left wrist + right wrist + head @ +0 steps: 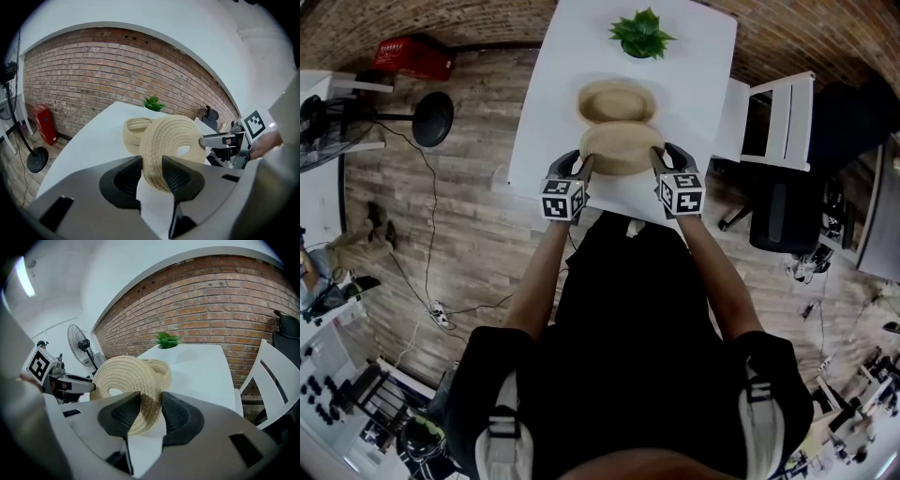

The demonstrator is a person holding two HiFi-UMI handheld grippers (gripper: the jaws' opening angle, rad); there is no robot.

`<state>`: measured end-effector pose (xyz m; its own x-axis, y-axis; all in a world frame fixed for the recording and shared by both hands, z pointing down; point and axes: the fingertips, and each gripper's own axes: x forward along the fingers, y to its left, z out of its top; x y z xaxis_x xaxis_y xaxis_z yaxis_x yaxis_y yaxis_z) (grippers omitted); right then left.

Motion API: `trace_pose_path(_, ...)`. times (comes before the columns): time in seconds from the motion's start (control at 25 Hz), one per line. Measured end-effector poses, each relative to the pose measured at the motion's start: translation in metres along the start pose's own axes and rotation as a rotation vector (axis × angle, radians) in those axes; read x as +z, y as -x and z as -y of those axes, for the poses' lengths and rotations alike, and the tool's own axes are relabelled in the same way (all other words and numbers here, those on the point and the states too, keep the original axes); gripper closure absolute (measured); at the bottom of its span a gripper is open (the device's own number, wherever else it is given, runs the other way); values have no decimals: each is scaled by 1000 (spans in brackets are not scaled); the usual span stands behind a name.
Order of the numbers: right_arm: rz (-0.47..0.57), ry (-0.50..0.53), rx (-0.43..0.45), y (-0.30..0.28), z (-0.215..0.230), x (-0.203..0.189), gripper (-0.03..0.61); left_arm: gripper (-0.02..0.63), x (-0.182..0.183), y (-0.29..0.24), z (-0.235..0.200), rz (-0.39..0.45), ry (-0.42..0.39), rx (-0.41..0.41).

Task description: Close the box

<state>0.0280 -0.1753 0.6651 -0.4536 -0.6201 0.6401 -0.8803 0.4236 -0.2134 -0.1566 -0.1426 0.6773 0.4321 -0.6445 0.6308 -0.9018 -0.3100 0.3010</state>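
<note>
A round woven lid (pixel 622 147) is held flat just above the near part of the white table (pixel 698 56). My left gripper (pixel 581 167) is shut on its left rim and my right gripper (pixel 659 161) on its right rim. The matching woven box (pixel 618 101) stands open right behind the lid. In the left gripper view the lid's rim (pixel 171 140) sits between the pads (pixel 125 177), with the box (pixel 135 130) beyond and the right gripper (pixel 220 139) opposite. The right gripper view shows the lid (pixel 124 376) pinched in the right gripper (pixel 151 411), and the box (pixel 161 369) behind it.
A small green potted plant (pixel 641 34) stands at the table's far end. A white chair (pixel 778 117) and a dark office chair (pixel 786 214) are to the right. A floor fan (pixel 431 119) and a red case (pixel 414 56) are to the left.
</note>
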Motion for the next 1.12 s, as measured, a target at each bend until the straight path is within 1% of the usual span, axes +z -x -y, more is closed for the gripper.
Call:
trace_pose_path(0.36, 33, 2, -1, -19, 4, 29, 442, 476, 33, -10, -17, 37, -22, 9)
trace_pose_path(0.8, 49, -17, -14, -39, 18, 51, 442, 482, 65, -29, -28, 51, -44, 9)
trace_pose_path(1.12, 55, -8, -4, -57, 23, 71, 442, 483, 83, -39, -40, 66, -41, 23)
